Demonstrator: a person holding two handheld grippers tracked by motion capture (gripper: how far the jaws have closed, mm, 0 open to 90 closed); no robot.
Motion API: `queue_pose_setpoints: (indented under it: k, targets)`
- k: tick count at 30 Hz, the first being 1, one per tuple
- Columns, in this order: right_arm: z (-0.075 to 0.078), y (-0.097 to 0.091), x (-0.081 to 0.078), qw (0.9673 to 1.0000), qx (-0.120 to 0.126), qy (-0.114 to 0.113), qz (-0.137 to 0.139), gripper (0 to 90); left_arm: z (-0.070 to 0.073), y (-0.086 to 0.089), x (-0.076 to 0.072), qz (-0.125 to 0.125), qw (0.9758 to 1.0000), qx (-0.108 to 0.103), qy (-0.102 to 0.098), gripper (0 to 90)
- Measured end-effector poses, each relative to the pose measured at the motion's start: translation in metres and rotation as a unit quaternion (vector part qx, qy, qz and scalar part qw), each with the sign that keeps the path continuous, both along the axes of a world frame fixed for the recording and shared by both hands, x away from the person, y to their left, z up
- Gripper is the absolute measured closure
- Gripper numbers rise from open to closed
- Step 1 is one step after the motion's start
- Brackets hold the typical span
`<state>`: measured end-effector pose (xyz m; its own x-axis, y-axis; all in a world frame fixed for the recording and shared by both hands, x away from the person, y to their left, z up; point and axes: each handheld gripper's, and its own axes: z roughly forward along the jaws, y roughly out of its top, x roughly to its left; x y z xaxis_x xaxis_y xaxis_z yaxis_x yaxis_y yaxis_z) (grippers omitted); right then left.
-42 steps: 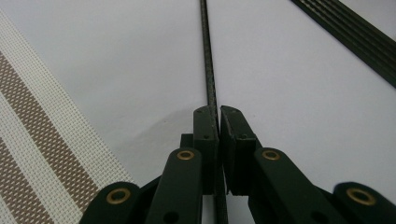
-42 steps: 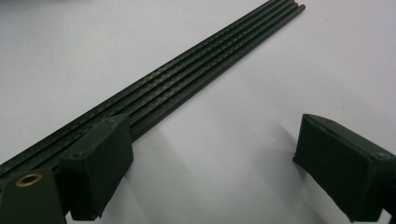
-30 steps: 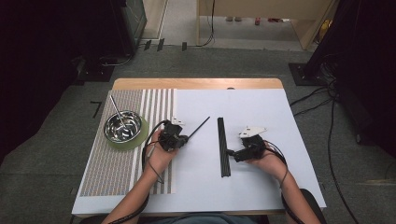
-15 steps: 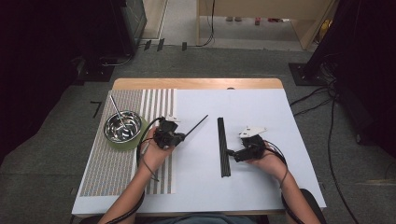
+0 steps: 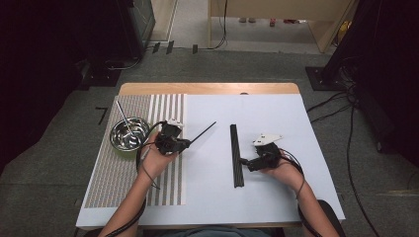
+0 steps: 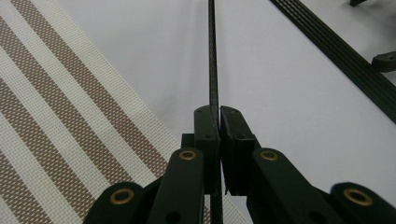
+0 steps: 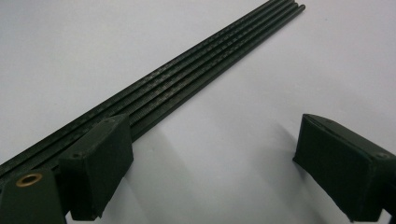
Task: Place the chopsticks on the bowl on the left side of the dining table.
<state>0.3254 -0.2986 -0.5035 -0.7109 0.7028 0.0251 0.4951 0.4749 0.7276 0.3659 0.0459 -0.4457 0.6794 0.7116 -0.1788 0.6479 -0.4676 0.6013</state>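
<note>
Left tongs (image 6: 218, 122) clamped tight on one thin black rod (image 6: 213, 60), gripped near its end so most of the length sticks out ahead, tip aimed toward the rod bundle (image 5: 236, 155); steel bowl (image 5: 129, 133) with a rod in it sits just behind them on the striped mat (image 5: 118, 173). Right tongs (image 7: 210, 158) spread wide, nothing held, one pad right beside the bundle on the white counter (image 5: 276, 197). My read: that grip gives a long lever, so swing slowly, keep the rod level and clear the bowl rim before dropping the tip in.
</note>
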Motion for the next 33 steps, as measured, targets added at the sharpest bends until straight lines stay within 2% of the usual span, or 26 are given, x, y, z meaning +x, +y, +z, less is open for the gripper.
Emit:
queue_pose_setpoints:
  k: [9, 15, 20, 25, 33]
  targets:
    - [0.0, 0.0, 0.0, 1.0, 0.0, 0.0, 0.0, 10.9, 0.007, 0.013, -0.001, 0.005, 0.9999, -0.011, 0.0, 87.3]
    - [0.0, 0.0, 0.0, 1.0, 0.0, 0.0, 0.0, 10.9, 0.009, 0.017, -0.002, -0.003, 1.0, -0.005, 0.001, 87.3]
    - [0.0, 0.0, 0.0, 1.0, 0.0, 0.0, 0.0, 10.9, 0.01, 0.024, -0.002, 0.001, 0.9999, -0.008, 0.006, 87.3]
    - [0.0, 0.0, 0.0, 1.0, 0.0, 0.0, 0.0, 10.9, 0.013, 0.032, -0.003, 0.006, 1.0, -0.007, -0.001, 87.3]
    - [0.0, 0.0, 0.0, 1.0, 0.0, 0.0, 0.0, 10.9, 0.015, 0.04, -0.004, 0.004, 1.0, -0.006, -0.001, 87.3]
